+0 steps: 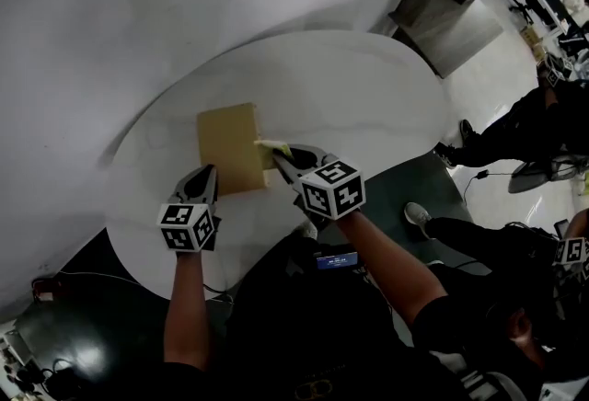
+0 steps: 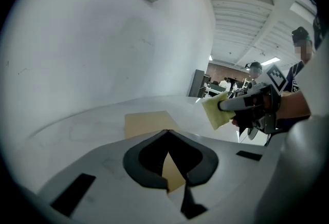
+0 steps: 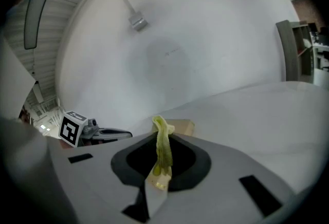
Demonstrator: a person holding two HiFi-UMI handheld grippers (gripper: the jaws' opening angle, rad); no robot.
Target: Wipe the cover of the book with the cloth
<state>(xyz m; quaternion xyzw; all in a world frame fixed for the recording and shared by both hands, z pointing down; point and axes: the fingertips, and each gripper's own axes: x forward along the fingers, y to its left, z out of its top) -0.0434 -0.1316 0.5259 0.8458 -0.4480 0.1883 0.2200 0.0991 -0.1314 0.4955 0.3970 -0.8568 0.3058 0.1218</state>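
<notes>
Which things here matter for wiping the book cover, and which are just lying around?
For the job:
book
yellow cloth, pinched in the right gripper
left gripper, shut

Lying about:
grey cabinet
people nearby

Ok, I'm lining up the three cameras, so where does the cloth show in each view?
Head view: cloth at centre, at the book's right edge.
Left gripper view: cloth right of centre, to the right of the book.
Right gripper view: cloth low centre, pinched by the right gripper, book just behind.
Shared landmark: the tan book.
</notes>
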